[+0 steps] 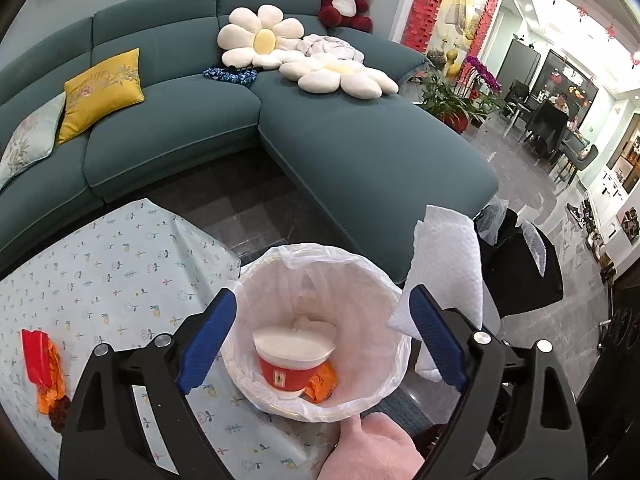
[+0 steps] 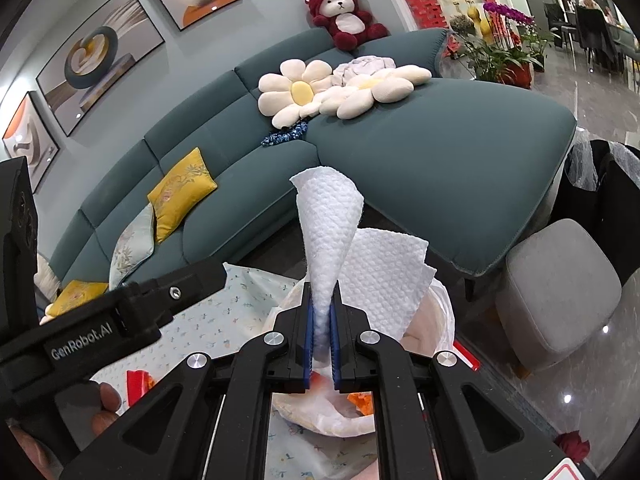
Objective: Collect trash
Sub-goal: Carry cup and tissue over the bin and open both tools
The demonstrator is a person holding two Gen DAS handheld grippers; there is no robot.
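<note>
A small bin lined with a white bag (image 1: 360,360) stands beside the table; it holds a red-and-white cup (image 1: 292,364) and an orange wrapper (image 1: 324,386). My left gripper (image 1: 320,336) is open above the bin, its blue fingers on either side of the rim. My right gripper (image 2: 322,336) is shut on a white paper towel (image 2: 328,224) and holds it over the bin (image 2: 440,316). The towel shows at the bin's right edge in the left wrist view (image 1: 444,264). A red-and-orange wrapper (image 1: 40,364) lies on the table at the left.
The table has a light floral cloth (image 1: 100,272). A teal sectional sofa (image 1: 360,140) with cushions stands behind. A grey stool (image 2: 560,292) and a dark bag (image 1: 520,264) are to the right on the tiled floor.
</note>
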